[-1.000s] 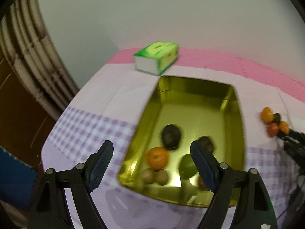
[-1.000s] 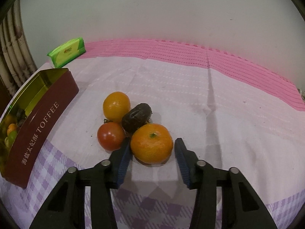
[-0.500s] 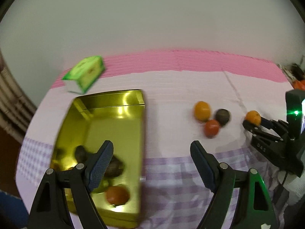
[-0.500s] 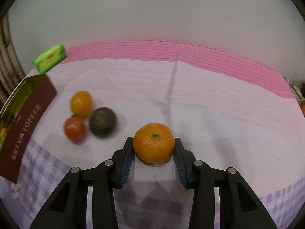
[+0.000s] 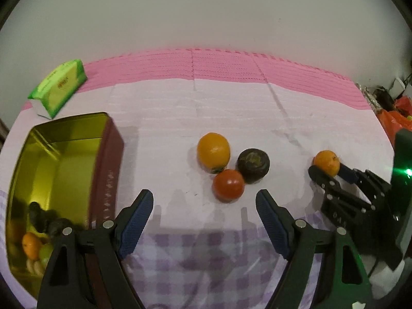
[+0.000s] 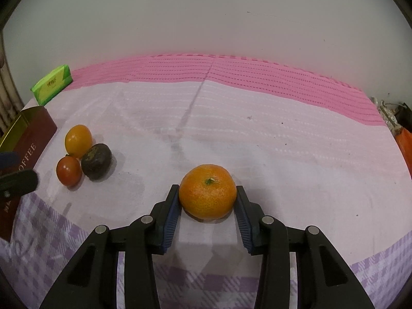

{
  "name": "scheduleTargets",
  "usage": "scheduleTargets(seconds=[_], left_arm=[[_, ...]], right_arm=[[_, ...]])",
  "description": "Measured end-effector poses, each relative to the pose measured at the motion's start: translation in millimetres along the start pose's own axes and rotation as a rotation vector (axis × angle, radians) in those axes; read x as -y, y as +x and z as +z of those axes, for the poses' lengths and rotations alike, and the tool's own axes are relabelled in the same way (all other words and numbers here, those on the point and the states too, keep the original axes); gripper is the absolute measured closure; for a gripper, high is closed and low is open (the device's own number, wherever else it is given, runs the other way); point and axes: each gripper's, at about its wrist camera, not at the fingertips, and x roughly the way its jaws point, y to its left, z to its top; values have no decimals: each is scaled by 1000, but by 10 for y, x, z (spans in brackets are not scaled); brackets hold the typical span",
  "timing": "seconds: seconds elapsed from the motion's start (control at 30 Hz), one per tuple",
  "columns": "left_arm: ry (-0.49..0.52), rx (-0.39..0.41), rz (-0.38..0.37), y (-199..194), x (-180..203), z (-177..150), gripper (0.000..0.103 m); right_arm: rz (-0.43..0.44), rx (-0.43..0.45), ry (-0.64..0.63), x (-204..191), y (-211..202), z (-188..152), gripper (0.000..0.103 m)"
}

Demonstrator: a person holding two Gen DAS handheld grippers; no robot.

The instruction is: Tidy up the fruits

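My right gripper (image 6: 207, 193) is shut on a mandarin orange (image 6: 207, 191) that rests on the cloth; the left wrist view shows that pair at the right (image 5: 326, 166). A yellow-orange fruit (image 5: 213, 150), a dark brown fruit (image 5: 253, 164) and a red tomato (image 5: 228, 185) sit clustered together. My left gripper (image 5: 204, 198) hovers just short of the tomato. Its jaws are wide and closing, with nothing between the pads. A gold-lined toffee tin (image 5: 110, 154) at the left holds several fruits.
A green tissue pack (image 5: 59, 87) lies behind the tin near the pink strip of the cloth. Orange bags and clutter (image 5: 396, 113) sit beyond the table's right edge. The wall stands close behind the table.
My left gripper swung from above the tin to the right, in front of the three fruits. My right gripper closed on the mandarin and drew it rightward away from the cluster.
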Motion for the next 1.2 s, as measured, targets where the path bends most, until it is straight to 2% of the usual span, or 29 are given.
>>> scheduleTargets(seconds=[0.1, 0.23, 0.4, 0.53, 0.63, 0.77, 0.87, 1.2], left_arm=[[-6, 9, -24, 111, 11, 8, 28], [-16, -27, -36, 275, 46, 39, 43], [-16, -18, -30, 365, 91, 83, 43], [4, 20, -23, 338, 122, 104, 44], [4, 18, -36, 337, 104, 90, 51], [-4, 13, -41, 348, 87, 57, 52], [-8, 4, -46, 342, 77, 18, 57], [-9, 8, -34, 380, 37, 25, 58]], right_arm=[[-1, 0, 0, -9, 4, -5, 60], [3, 1, 3, 35, -21, -28, 60], [7, 1, 3, 71, -30, -35, 59], [6, 1, 3, 72, -31, -35, 58], [6, 1, 3, 69, -30, -36, 58], [6, 1, 3, 70, -31, -36, 58], [6, 1, 3, 70, -31, -36, 58], [7, 2, 4, 69, -35, -39, 57]])
